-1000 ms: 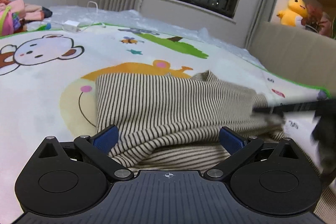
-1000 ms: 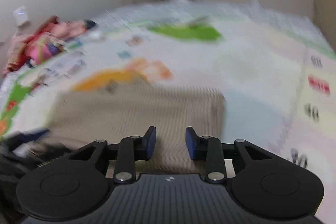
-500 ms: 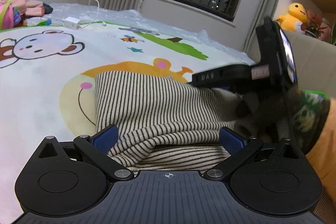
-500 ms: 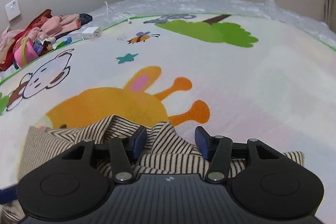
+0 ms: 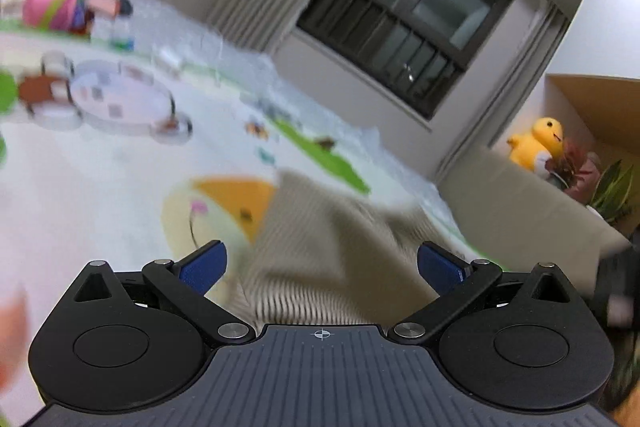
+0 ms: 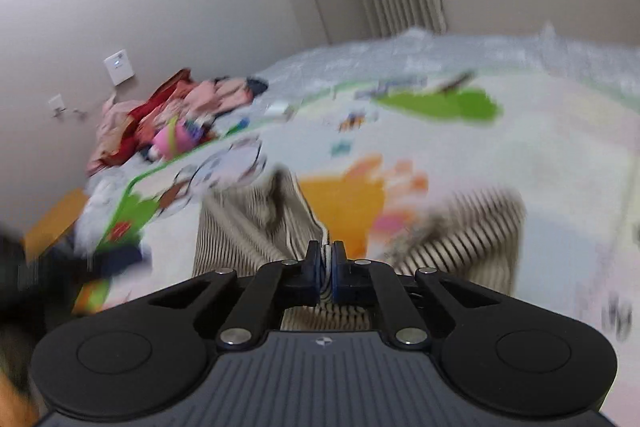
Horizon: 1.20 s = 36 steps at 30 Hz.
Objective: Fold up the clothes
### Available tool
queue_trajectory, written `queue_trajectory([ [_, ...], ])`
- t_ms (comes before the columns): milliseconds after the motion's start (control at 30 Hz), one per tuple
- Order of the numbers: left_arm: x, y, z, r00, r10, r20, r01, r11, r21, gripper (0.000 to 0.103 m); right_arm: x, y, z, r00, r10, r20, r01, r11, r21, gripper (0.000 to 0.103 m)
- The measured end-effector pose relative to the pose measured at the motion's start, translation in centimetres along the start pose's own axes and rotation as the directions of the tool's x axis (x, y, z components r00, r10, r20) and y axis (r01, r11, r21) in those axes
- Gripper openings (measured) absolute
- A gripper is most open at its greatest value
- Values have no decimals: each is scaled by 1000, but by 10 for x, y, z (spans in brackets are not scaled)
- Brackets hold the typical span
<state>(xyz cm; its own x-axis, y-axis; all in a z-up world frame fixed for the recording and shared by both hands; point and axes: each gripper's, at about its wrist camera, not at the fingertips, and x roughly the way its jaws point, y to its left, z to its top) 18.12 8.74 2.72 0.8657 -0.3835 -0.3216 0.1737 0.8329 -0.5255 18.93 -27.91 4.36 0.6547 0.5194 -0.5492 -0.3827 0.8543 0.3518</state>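
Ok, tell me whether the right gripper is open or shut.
Shut. In the right wrist view the right gripper has its blue-padded fingers pinched on a fold of the beige black-striped knit garment.

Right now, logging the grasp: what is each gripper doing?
Left gripper: open, holding nothing; the striped garment lies between its fingers.
Right gripper: closed on a fold of the striped garment.

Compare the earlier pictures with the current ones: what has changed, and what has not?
The right hand-held gripper has closed on the striped garment and lifted a fold off the play mat. The left hand-held gripper has tilted but stays open. The garment remains on the mat.
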Motion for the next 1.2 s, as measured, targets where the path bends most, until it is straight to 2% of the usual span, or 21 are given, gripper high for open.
queue_trajectory([
  [100, -1, -16, 7, 1000, 25, 8, -25, 998, 58, 103, -4, -7, -36, 999, 19, -49, -16, 998, 61, 4],
  [200, 9, -32, -1, 999, 34, -23, -31, 994, 101, 103, -4, -12, -66, 997, 29, -74, -21, 994, 106, 4],
  [300, 18, -44, -17, 994, 83, -73, -68, 981, 181, 101, -19, 2, -69, 998, 20, -66, -18, 999, 32, 6],
  [367, 22, -43, -27, 984, 129, -120, -97, 966, 240, 88, -33, 13, -63, 999, 18, -48, -19, 999, -36, 7],
  [400, 23, -39, -32, 977, 148, -152, -105, 960, 261, 77, -44, 18, -57, 1000, 19, -15, -20, 997, -71, 7],
  [467, 19, -28, -38, 965, 180, -193, -118, 948, 297, 79, -66, 27, -45, 997, 11, 74, 0, 990, -144, 10],
  [500, 17, -22, -42, 958, 196, -210, -123, 941, 315, 84, -73, 30, -41, 994, -15, 110, 35, 983, -180, 16],
  [533, 14, -17, -44, 952, 212, -219, -129, 932, 339, 89, -73, 29, -38, 991, -45, 124, 69, 978, -198, 29],
  [567, 10, -13, -46, 948, 228, -222, -136, 920, 367, 92, -69, 26, -36, 989, -78, 122, 103, 973, -207, 38],
  [633, 2, -6, -49, 940, 260, -222, -149, 896, 419, 97, -47, 8, -42, 987, -159, 37, 163, 970, -181, 38],
  [700, -10, -2, -46, 937, 278, -214, -163, 885, 436, 97, -39, -5, -56, 983, -183, -24, 177, 973, -145, 40],
  [767, -25, 0, -40, 936, 283, -210, -175, 890, 421, 96, -40, -13, -67, 981, -185, -65, 176, 977, -119, 40],
  [833, -39, 1, -32, 937, 271, -218, -175, 909, 379, 93, -56, -13, -67, 984, -162, -75, 155, 983, -98, 41],
  [900, -49, 4, -22, 947, 189, -261, -114, 954, 277, 93, -80, -18, -60, 990, -129, -48, 128, 991, -32, 43],
  [967, -55, 8, -16, 948, 80, -309, -36, 989, 144, 95, -95, -28, -52, 992, -127, -8, 128, 991, 45, 59],
  [1067, -41, 10, -25, 923, 6, -384, 7, 1000, 31, 95, -100, -43, -46, 992, -124, 20, 120, 980, 158, 63],
  [1200, -18, 11, -45, 888, -35, -459, 11, 998, -54, 95, -63, -47, -59, 995, -86, -45, 93, 976, 195, 65],
])
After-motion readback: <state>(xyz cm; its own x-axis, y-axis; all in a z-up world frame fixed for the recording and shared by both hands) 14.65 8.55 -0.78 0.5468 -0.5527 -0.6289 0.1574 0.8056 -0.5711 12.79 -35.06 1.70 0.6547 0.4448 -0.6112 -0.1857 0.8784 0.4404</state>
